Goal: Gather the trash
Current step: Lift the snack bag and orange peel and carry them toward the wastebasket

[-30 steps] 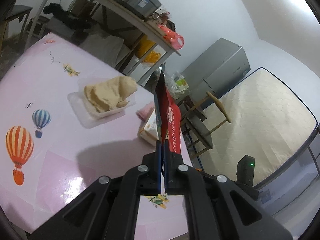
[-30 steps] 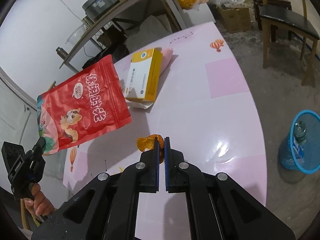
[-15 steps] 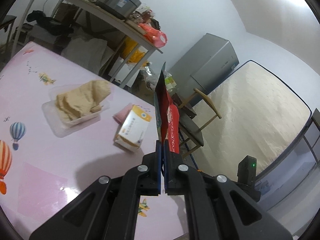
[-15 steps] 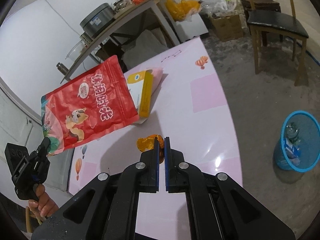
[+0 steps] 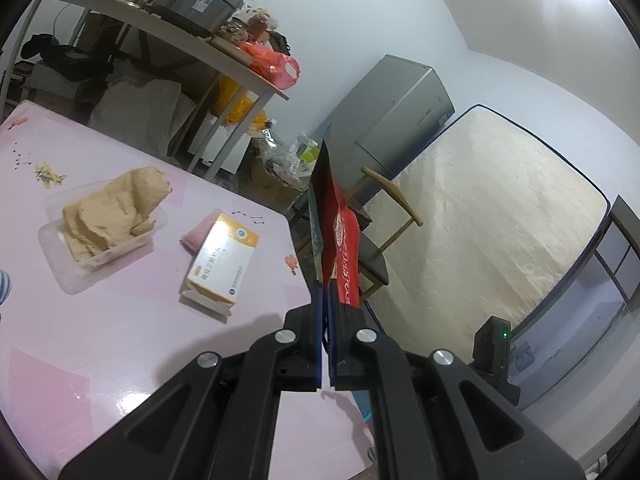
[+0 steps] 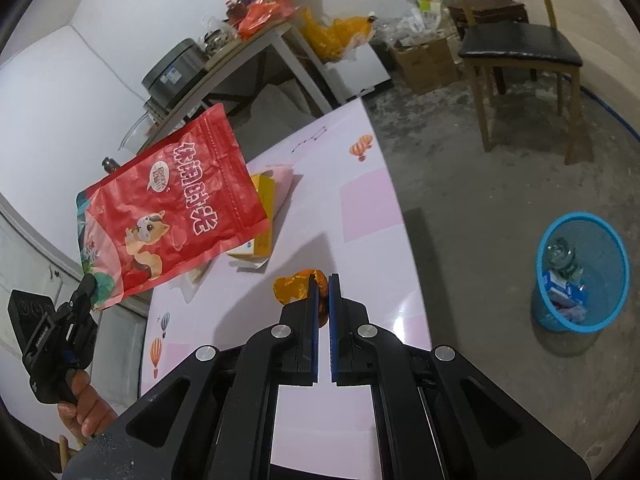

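We pinch a crumpled orange peel (image 6: 298,288) in our right gripper (image 6: 323,284) above the pink table (image 6: 360,216); our left gripper (image 6: 86,292) grips a red foil snack pouch (image 6: 168,208); a blue mesh wastebasket (image 6: 580,272) stands on the floor.

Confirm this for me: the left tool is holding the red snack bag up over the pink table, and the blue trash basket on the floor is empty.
One thing is wrong: the blue trash basket is not empty. The right wrist view shows a clear bottle and blue packaging inside it. The rest stands: the left tool is shut on the red snack bag, held up over the pink table.
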